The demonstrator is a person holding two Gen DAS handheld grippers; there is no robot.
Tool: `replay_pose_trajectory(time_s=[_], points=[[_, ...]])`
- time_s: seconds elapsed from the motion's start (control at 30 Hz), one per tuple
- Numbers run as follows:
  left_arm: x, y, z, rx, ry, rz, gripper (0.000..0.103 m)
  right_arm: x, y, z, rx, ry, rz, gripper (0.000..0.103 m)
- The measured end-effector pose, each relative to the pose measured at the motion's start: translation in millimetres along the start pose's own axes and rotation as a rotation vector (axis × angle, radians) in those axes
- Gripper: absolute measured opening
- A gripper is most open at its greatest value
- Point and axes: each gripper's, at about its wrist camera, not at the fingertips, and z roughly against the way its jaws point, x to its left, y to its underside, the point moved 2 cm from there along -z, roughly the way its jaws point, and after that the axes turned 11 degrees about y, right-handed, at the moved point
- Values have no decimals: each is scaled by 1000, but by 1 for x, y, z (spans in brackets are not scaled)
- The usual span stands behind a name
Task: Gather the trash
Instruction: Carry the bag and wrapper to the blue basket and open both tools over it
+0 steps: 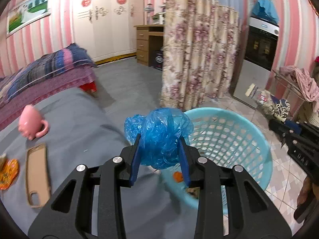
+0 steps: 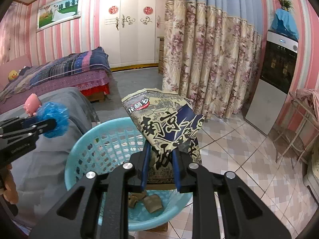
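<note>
My left hand-held gripper (image 1: pixel 159 149) clamped a blue bag (image 1: pixel 159 135), the basket (image 1: pixel 229 137) just beyond it; my right hand-held gripper (image 2: pixel 160 151) pinched a wrapper (image 2: pixel 165 123) above that basket.

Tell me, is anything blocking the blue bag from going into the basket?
Nothing visible does. The blue plastic bag, held by the left gripper, hangs at the rim of the open-topped turquoise basket.
</note>
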Motion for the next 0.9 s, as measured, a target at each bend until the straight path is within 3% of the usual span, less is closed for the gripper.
replay_pose_trajectory(time_s=[0.13,0.23,0.3,0.53,0.77,0.9], points=[[-15,-7,-17,12,27,-12,37,-6,0,-4,4,6,-16,21],[-17,-9,-21,15,24,-14,68,-7,0,-4,3,6,-16,21],[-18,-9,-20,7,16,-24,78,-7,0,-5,4,5,-17,21],[12,-11,-7,-17,-56,20,90,0,1,-8,17,-8,-16,21],[46,-5,10,-29,-142,51,93,23,4,-18,35,-31,-21,21],[61,-2,18,-32,-155,85,93,40,6,-25,39,-41,-27,24]])
